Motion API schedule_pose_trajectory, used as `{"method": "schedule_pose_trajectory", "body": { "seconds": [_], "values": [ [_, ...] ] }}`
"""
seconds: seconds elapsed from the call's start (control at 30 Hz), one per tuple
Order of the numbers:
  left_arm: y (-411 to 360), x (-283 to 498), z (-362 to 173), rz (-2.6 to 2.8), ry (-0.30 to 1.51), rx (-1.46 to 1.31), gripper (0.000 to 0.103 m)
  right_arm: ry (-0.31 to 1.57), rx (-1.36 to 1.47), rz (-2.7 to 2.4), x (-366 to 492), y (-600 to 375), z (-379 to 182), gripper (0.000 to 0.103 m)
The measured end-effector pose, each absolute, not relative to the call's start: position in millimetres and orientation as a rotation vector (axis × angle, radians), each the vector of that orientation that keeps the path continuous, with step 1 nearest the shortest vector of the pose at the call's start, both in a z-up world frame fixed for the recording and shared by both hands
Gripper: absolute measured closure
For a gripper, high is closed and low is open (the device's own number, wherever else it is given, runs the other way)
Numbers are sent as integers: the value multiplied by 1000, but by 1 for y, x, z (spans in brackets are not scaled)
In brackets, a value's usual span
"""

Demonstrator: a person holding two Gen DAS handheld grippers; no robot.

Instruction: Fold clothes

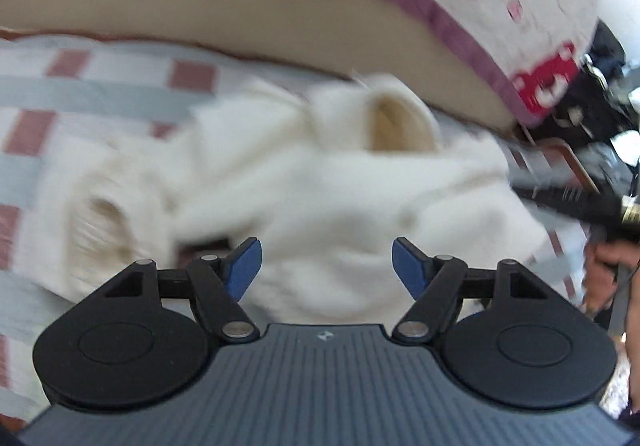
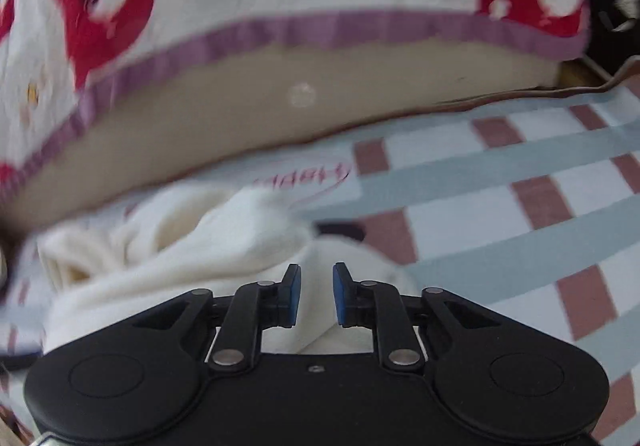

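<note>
Left wrist view first: my left gripper (image 1: 327,266) hangs low over the cream fleece garment (image 1: 288,182), jaws spread wide, nothing between the blue pads. That garment lies bunched on the checked sheet (image 1: 120,86), one cuff gaping toward me, another opening up near the tan mattress edge (image 1: 200,6). It's rumpled rather than flat, and I can't say from this whether a fold is half made or the heap is waiting to be spread.

Right wrist view: my right gripper (image 2: 316,296) sits right at the garment's (image 2: 224,230) near edge, pads narrowed but with a gap, fabric showing beneath them. It looks unclenched, not pinching cloth.

Risks, as I judge them: the fleece is thick and layered, so a bite here could catch two plies and drag the whole bundle instead of one edge. Both views are smeared with motion, so a rushed close could miss the hem altogether. My two claws are angled in from opposite sides, both pitched down toward the bed.
</note>
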State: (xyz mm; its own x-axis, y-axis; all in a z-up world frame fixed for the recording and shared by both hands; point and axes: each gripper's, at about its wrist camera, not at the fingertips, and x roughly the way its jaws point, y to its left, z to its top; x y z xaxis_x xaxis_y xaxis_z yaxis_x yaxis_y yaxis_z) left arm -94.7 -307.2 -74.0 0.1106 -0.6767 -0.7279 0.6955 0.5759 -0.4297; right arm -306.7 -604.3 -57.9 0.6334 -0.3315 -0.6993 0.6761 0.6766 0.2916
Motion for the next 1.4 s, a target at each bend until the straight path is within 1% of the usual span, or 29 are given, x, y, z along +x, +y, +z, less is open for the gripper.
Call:
{"method": "schedule_pose_trajectory", "body": {
  "seconds": [0.03, 0.07, 0.13, 0.17, 0.23, 0.27, 0.3, 0.37, 0.4, 0.43, 0.5, 0.53, 0.73, 0.83, 0.87, 0.9, 0.97, 1.0, 1.03, 1.07, 1.1, 1.13, 1.2, 1.27, 1.3, 1.33, 1.37, 1.4],
  "values": [
    [-314, -100, -78, -1022, 1062, 25, 31, 618, 563, -612, -314, -602, -49, 72],
    [-319, -105, -82, -1031, 1068, 26, 31, 583, 549, -587, -320, -598, -43, 64],
    [-327, -112, -90, -1041, 1081, 21, 25, 551, 558, -479, -327, -589, -38, 55],
    [-330, -114, -93, -1039, 1089, 16, 24, 548, 571, -418, -330, -584, -39, 51],
    [-334, -116, -100, -1038, 1106, 5, 20, 582, 562, -309, -327, -569, -42, 51],
    [-333, -116, -103, -1044, 1121, 3, 20, 603, 535, -267, -323, -561, -43, 50],
    [-333, -116, -104, -1062, 1136, 11, 23, 625, 474, -241, -320, -550, -42, 50],
    [-335, -114, -106, -1105, 1165, 30, 46, 657, 314, -190, -312, -523, -38, 50],
    [-336, -115, -105, -1113, 1158, 54, 71, 650, 246, -156, -309, -512, -35, 50],
    [-336, -117, -103, -1114, 1134, 82, 91, 635, 193, -118, -308, -502, -33, 50],
    [-336, -121, -97, -1117, 1079, 121, 94, 611, 95, -51, -304, -485, -30, 49],
    [-334, -122, -92, -1131, 1059, 114, 96, 608, 59, -33, -303, -480, -31, 46],
    [-323, -125, -64, -1227, 968, 39, 96, 624, -193, -11, -295, -447, -38, 41],
    [-318, -126, -53, -1270, 935, -2, 96, 602, -304, -105, -285, -438, -43, 31],
    [-316, -126, -49, -1284, 924, -16, 96, 596, -322, -145, -281, -438, -44, 28],
    [-317, -127, -46, -1306, 910, -31, 99, 599, -310, -183, -275, -442, -45, 28],
    [-321, -134, -39, -1353, 857, -42, 100, 601, -222, -200, -265, -455, -44, 28],
    [-323, -137, -35, -1376, 829, -47, 100, 597, -164, -194, -263, -462, -43, 29],
    [-325, -140, -33, -1375, 805, -34, 100, 586, -99, -179, -262, -469, -42, 38],
    [-326, -143, -32, -1368, 782, -16, 100, 576, -35, -163, -262, -475, -40, 70],
    [-327, -146, -30, -1360, 758, 1, 98, 563, 21, -163, -263, -483, -39, 87],
    [-327, -146, -31, -1336, 754, 17, 96, 547, 73, -182, -267, -492, -37, 91],
    [-326, -143, -35, -1279, 760, 46, 95, 512, 177, -220, -275, -511, -34, 93],
    [-323, -136, -39, -1225, 781, 60, 84, 486, 275, -291, -287, -531, -32, 94],
    [-321, -132, -41, -1184, 796, 66, 70, 486, 314, -334, -294, -540, -31, 94],
    [-320, -127, -43, -1138, 812, 74, 52, 491, 331, -392, -301, -549, -30, 94],
    [-321, -121, -48, -1081, 841, 96, 46, 502, 323, -469, -310, -559, -29, 94],
    [-322, -115, -53, -1020, 874, 122, 46, 512, 315, -545, -319, -569, -27, 94]
  ]
}}
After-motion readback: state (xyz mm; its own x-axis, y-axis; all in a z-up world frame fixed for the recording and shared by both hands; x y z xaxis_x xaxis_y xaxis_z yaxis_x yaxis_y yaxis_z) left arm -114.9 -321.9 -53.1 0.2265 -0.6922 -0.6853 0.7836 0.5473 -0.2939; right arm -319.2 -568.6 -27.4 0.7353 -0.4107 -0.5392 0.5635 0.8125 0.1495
